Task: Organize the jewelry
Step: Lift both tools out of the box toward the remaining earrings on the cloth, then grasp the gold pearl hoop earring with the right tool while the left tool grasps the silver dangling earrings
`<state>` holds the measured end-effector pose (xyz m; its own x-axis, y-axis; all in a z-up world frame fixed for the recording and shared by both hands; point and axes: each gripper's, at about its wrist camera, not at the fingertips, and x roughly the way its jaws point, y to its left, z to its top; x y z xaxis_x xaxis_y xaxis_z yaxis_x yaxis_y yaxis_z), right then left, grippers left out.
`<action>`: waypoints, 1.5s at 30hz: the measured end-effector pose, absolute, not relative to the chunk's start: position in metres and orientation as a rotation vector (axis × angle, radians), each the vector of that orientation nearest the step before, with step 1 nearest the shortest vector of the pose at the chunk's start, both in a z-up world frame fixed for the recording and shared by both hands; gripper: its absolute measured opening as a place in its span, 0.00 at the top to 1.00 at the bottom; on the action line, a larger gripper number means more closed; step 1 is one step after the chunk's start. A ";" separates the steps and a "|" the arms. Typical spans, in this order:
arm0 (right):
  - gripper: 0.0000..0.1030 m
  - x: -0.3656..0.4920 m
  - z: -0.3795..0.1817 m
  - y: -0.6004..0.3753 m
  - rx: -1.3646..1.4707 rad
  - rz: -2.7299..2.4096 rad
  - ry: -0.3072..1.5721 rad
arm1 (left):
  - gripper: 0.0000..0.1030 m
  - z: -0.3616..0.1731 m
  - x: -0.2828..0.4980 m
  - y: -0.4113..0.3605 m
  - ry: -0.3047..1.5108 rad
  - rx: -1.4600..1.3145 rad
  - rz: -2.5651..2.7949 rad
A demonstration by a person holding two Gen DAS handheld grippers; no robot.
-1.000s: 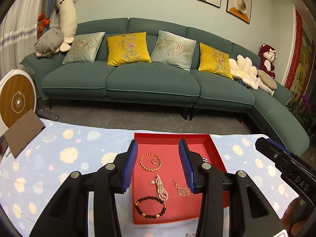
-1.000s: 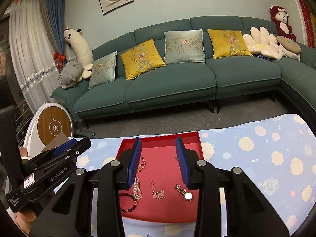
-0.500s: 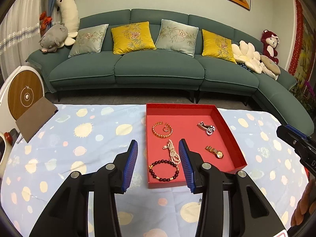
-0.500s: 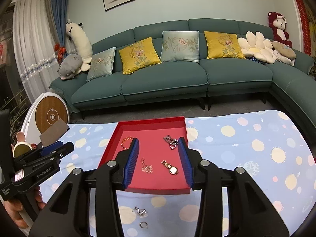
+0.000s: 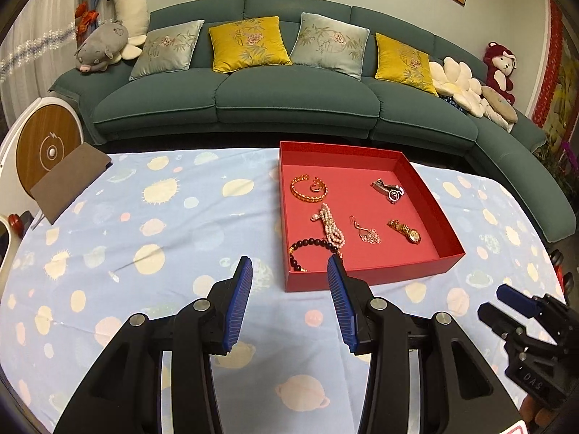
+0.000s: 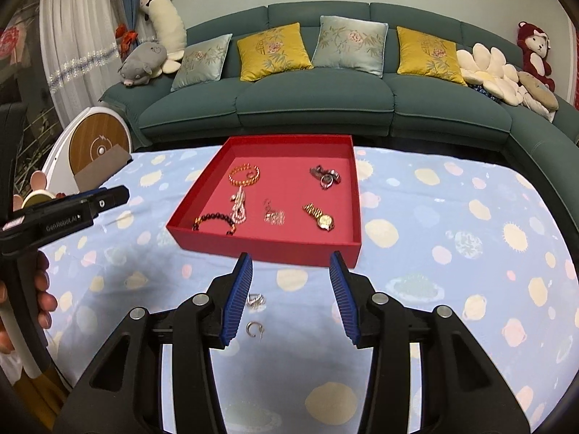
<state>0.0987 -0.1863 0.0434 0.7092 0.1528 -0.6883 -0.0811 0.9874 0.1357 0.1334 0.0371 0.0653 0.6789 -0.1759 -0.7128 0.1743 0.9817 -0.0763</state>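
- Teal fabric covers the sectional sofa (image 5: 289, 97) behind the table; yellow and pale blue cushions and plush toys rest on it.
- Pale blue cloth with sun and planet prints, the tablecloth (image 5: 144, 238), covers the table.
- Red cardboard forms the open tray (image 6: 267, 244), which sits on the tablecloth toward its far edge.
- The left gripper (image 5: 289, 278) hangs over the tablecloth just in front of the tray's near left corner. Its blue-padded jaws stand partly apart with nothing between them.
- The right gripper (image 6: 289, 267) hangs over the tablecloth in front of the tray's near wall. Its jaws stand partly apart and grip nothing.
- Inside the tray, near left: a dark bead bracelet (image 5: 313, 247), with a pearl strand (image 5: 331, 226) touching it from behind.
- Far left: a gold bead bracelet (image 5: 307, 190) with a small ring inside its loop.
- Centre: a rose-gold pendant necklace (image 5: 367, 233).
- Near right: a gold wristwatch (image 5: 405, 231).
- Far right: a silver clasp piece (image 5: 389, 190); its exact type is unclear.
- Outside the tray, on the cloth between the right gripper's jaws, close to its left pad: a silver ornament (image 6: 255, 301) and, nearer the camera, a silver hoop earring (image 6: 254, 329).
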 end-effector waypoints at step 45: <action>0.80 0.107 -0.049 -0.133 -0.025 0.187 0.928 | 0.46 0.016 0.109 0.023 0.890 0.107 -0.237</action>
<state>0.1071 -0.1332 -0.0491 0.5846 0.1496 -0.7974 -0.1711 0.9835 0.0591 0.1091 0.0231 0.0157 0.6057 -0.1598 -0.7794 0.2487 0.9686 -0.0053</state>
